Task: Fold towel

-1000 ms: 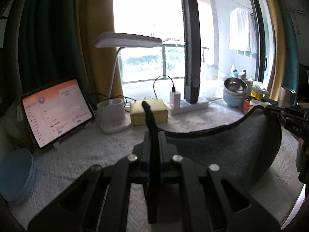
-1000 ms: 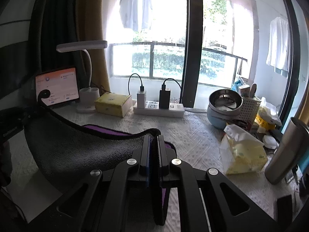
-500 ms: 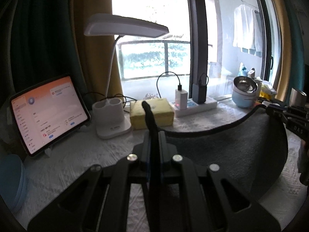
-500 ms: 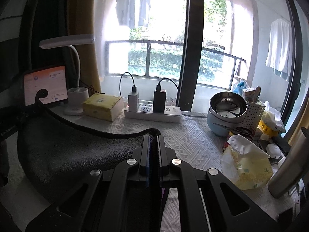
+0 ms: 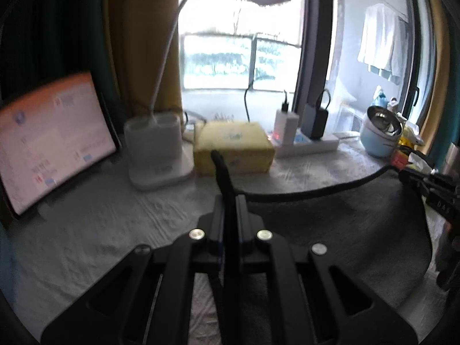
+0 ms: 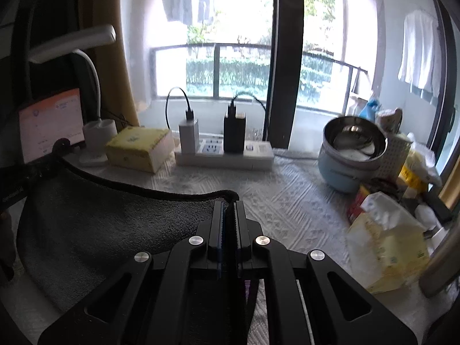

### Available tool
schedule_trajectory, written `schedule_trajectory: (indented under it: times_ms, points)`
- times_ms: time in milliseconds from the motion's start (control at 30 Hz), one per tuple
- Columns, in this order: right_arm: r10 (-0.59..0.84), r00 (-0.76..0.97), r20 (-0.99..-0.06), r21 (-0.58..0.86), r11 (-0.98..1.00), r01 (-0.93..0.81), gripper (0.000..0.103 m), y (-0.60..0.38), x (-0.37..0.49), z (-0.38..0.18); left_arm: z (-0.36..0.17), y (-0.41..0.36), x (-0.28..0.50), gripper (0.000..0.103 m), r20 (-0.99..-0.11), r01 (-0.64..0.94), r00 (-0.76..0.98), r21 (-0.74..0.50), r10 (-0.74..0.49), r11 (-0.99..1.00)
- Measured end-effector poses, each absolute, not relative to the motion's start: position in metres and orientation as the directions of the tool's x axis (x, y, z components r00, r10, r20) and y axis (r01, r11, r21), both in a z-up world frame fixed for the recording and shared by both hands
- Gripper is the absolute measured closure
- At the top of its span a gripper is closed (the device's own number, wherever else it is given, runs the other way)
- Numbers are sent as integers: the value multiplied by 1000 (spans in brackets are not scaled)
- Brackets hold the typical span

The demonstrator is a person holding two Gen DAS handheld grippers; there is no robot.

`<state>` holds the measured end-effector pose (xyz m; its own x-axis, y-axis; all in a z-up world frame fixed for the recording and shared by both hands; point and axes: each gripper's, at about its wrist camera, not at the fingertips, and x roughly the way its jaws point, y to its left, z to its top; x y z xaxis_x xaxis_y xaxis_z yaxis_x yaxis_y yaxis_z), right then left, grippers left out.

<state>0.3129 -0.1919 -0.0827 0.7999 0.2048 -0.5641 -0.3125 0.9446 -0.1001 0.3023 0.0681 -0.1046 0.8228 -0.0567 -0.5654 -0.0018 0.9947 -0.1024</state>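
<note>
The worktop (image 6: 293,210), covered in a white embossed cloth, fills the lower half of both views and runs back to a wide window. Over it hangs the dark grey towel (image 6: 95,230), lifted by two corners so that its top hem sags in a curve between the two tools while the rest drapes down onto the worktop. In the left wrist view the same towel (image 5: 339,230) spreads to the right of centre.

The tablet (image 5: 51,138) leans upright at the far left with its screen lit. Just beside it stands the white desk lamp (image 5: 156,149), its base touching or nearly touching the yellow box (image 5: 233,149). Right of that lies the white power strip (image 6: 227,155) with two chargers plugged in. Farther right sits a pale blue pot (image 6: 349,155) with a steel bowl in it, and near the right edge a yellow tissue pack (image 6: 385,244).

The left tool (image 5: 228,201) has its jaws pressed together on one towel corner, a short tip of fabric sticking up past them. The right tool (image 6: 228,204) is likewise clamped tight on the other corner, the hem bending over just ahead of its fingers.
</note>
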Motion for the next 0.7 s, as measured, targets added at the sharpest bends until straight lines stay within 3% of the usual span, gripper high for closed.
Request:
schedule_trajectory:
  times_ms: [267,533,633,667,700]
  points:
    - [176,722,-669,-80,949,-306,96,-191,339,-110,-124,68,321,94,-632,-15,774,-93,-47,996]
    - [156,708,-689,-81,954,-289,94,-192,345,-115,-128,62,329,89,-662,-2,749,-54,-34,999]
    - [160,715,-681,-77,955,-287,78,-193,343,-111,-126,63,328,78,-659,-24,752,-36,-5,999]
    - [161,716,-679,-76,955,-287,75,-193,342,-110,-124,64,326,71,-654,-32,756,-32,3,999]
    - [162,716,-679,-75,955,-287,70,-192,341,-110,-123,65,325,53,-652,-38,759,-31,9,999]
